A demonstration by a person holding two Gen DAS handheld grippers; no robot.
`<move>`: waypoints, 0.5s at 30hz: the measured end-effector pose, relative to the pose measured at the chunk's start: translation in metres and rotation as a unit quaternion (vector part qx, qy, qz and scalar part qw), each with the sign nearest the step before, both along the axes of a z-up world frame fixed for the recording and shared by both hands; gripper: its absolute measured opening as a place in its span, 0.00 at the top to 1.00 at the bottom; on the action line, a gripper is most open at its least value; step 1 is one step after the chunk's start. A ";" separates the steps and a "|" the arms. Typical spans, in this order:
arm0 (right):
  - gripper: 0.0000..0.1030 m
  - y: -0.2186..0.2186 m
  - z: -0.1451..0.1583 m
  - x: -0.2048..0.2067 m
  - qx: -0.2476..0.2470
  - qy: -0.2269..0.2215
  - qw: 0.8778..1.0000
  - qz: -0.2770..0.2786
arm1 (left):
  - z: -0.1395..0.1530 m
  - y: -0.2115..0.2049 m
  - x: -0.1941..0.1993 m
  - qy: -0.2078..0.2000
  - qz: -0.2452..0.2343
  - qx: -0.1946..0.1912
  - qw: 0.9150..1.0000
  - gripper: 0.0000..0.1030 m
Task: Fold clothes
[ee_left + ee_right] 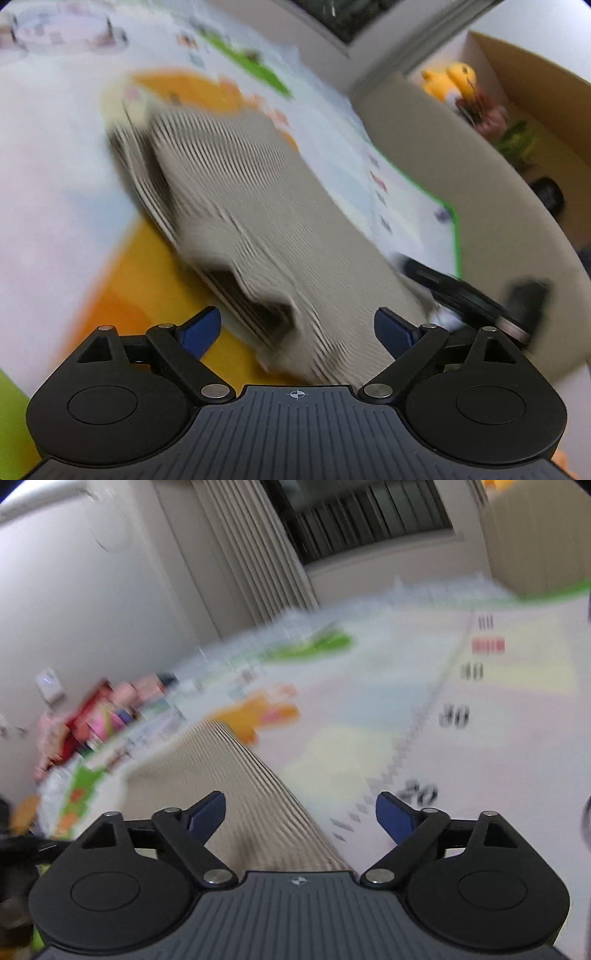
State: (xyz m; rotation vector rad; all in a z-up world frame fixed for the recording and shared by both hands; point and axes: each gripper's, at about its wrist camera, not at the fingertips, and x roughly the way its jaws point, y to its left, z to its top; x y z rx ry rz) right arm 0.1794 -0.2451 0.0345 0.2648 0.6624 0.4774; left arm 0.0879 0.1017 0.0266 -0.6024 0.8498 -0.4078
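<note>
Beige and striped, the folded shirt [258, 221] lies on a colourful play mat [55, 184] on the floor. Both views are blurry. In the left wrist view the shirt sits in front of the left gripper [297, 326], whose jaws stand wide open with nothing between them. The shirt's near edge shows several stacked layers. The other gripper's dark body shows at the right, just beside the shirt. A cardboard box [524, 85] with a yellow plush toy [456, 79] stands well apart. In the right wrist view the right gripper [299, 812] also has its jaws wide open, above the shirt's near end. Numbers 20 [421, 794] and 30 [455, 716] are printed on the mat.
</note>
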 end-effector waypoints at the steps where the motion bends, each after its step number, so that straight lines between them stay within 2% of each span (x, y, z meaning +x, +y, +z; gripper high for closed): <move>1: 0.40 0.003 -0.010 0.001 -0.011 0.012 1.000 0.005 | -0.003 -0.006 0.000 0.005 -0.009 0.000 1.000 0.10; 2: 0.46 0.006 -0.020 0.001 -0.023 0.023 0.999 0.011 | -0.003 -0.010 0.003 -0.003 -0.013 0.015 1.000 0.13; 4: 0.53 0.016 -0.022 -0.014 -0.066 -0.009 0.997 0.025 | -0.002 -0.016 0.009 -0.019 -0.019 0.043 0.999 0.21; 7: 0.59 0.012 -0.016 -0.037 -0.090 -0.015 0.994 0.052 | -0.006 -0.015 0.033 -0.020 -0.013 0.043 0.999 0.26; 10: 0.59 0.009 -0.016 -0.065 -0.119 -0.024 0.990 0.070 | -0.010 -0.015 0.057 -0.032 -0.005 0.054 0.998 0.34; 15: 0.59 0.024 -0.009 -0.116 -0.155 -0.039 0.981 0.106 | -0.010 -0.015 0.078 -0.054 0.014 0.074 0.996 0.35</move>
